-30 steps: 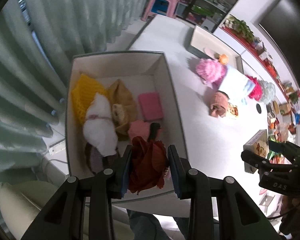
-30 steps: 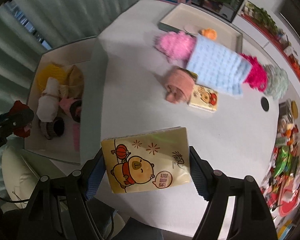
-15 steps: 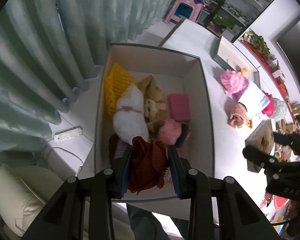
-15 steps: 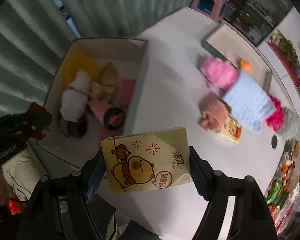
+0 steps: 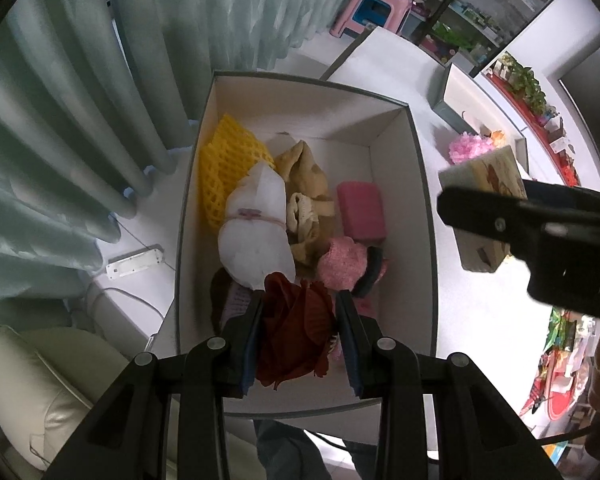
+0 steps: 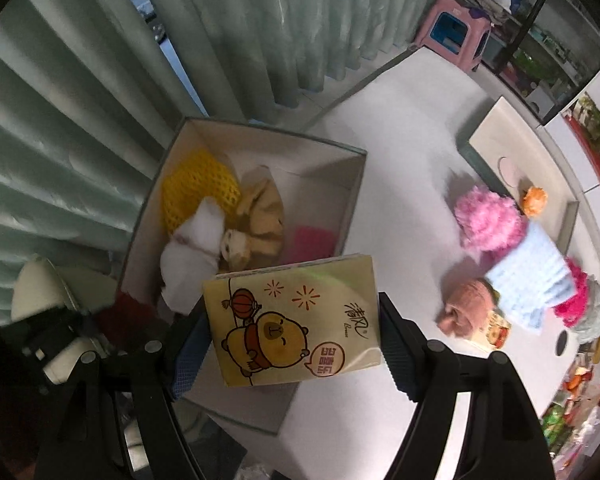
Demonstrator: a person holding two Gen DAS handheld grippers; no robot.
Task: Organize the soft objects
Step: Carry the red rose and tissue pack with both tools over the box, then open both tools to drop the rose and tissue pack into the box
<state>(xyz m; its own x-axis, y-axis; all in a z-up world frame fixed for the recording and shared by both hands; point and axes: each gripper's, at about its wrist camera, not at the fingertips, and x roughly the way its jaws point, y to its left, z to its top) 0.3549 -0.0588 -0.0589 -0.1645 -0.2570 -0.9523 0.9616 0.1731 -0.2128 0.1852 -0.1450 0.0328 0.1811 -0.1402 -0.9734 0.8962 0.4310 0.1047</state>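
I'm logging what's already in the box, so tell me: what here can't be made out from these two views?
- Left wrist view: the dark knitted item in the box is mostly covered by the white bundle and the red cloth.
- Right wrist view: the tissue pack hides the box's near half; the left gripper is dark and blurred.

Clamped red cloth [image 5: 296, 332], yellow tissue pack [image 6: 296, 320]
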